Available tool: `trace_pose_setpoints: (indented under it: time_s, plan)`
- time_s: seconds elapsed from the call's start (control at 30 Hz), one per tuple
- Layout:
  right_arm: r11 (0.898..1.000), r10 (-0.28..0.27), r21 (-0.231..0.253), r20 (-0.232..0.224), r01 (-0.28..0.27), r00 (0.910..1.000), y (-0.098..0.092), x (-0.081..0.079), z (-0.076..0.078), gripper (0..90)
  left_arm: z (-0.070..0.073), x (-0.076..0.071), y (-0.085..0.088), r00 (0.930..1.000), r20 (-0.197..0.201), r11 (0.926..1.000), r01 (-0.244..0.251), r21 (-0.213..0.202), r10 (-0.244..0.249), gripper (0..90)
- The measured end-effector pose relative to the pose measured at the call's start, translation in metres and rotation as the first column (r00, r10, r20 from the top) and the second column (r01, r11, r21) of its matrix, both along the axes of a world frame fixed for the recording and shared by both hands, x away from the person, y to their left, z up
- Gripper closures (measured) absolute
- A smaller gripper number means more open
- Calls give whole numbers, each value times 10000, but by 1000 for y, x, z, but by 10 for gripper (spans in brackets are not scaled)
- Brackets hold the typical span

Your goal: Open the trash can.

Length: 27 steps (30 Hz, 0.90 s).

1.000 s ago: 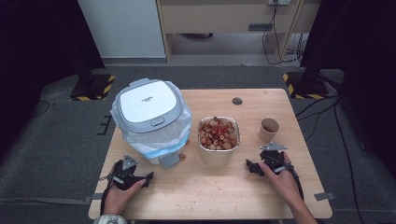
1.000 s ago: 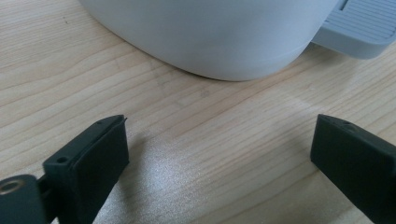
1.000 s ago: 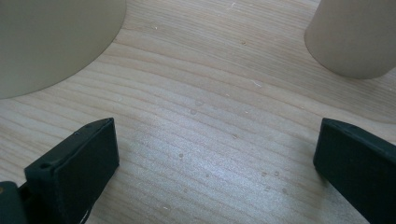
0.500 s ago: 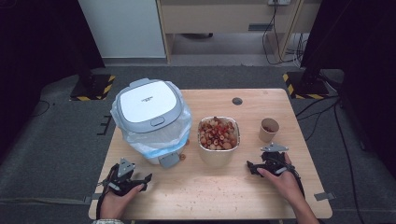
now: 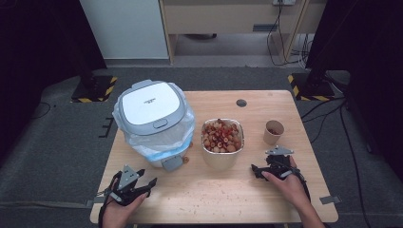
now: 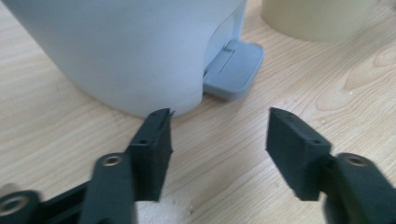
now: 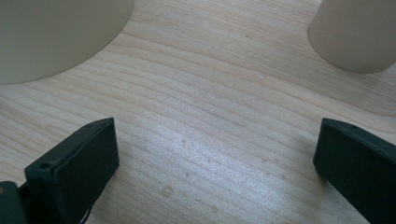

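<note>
A white pedal bin (image 5: 154,121) lined with a clear bag stands at the left of the wooden table (image 5: 214,199), its grey pedal (image 5: 172,163) facing me. Beside it is a bowl (image 5: 222,137) of reddish and pale pieces, then a small paper cup (image 5: 273,132). My left gripper (image 5: 145,184) is held near the front left edge and points at the bin (image 6: 130,51) and pedal (image 6: 233,70). Its jaws have just been closing, and the left gripper (image 6: 217,135) has nothing between them. My right gripper (image 5: 256,170) rests in front of the cup. The right gripper (image 7: 215,149) is wide open over bare wood.
A dark round grommet (image 5: 241,102) sits in the table's far side. Fine crumbs are scattered on the wood near the front. In the right gripper view the bowl (image 7: 56,37) is at the upper left and the cup (image 7: 355,37) at the upper right.
My left gripper has lifted and drifted slightly toward the near edge, and its jaws stand narrower. The right hand has kept still.
</note>
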State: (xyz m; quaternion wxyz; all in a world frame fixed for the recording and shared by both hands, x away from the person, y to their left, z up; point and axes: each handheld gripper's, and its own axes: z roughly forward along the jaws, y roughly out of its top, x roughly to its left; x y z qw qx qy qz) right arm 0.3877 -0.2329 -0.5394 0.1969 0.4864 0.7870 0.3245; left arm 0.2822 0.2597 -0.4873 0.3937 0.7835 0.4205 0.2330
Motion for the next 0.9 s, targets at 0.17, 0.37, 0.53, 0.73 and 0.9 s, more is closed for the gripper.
trace_pose_setpoints:
  time_s: [0.17,0.37,0.53,0.73,0.9]
  plan:
    - [10000,5,5,-6,-5,10000,0,0,0,6,5,-3,-5,9996,197,9995,189,-255,-184,597]
    - [10000,19,-3,15,-19,10000,0,0,0,6,8,-4,-18,9981,398,9986,486,-205,-477,738]
    - [10000,20,-7,21,-20,10000,0,-1,0,6,3,5,-28,9974,131,9975,712,21,-712,858]
    - [10000,11,1,10,-11,10000,0,-1,0,6,-1,13,-39,9951,197,9950,959,284,-964,897]
    - [10000,11,1,12,-11,10000,0,-1,0,6,-4,20,-50,9924,294,9913,1178,594,-1197,897]
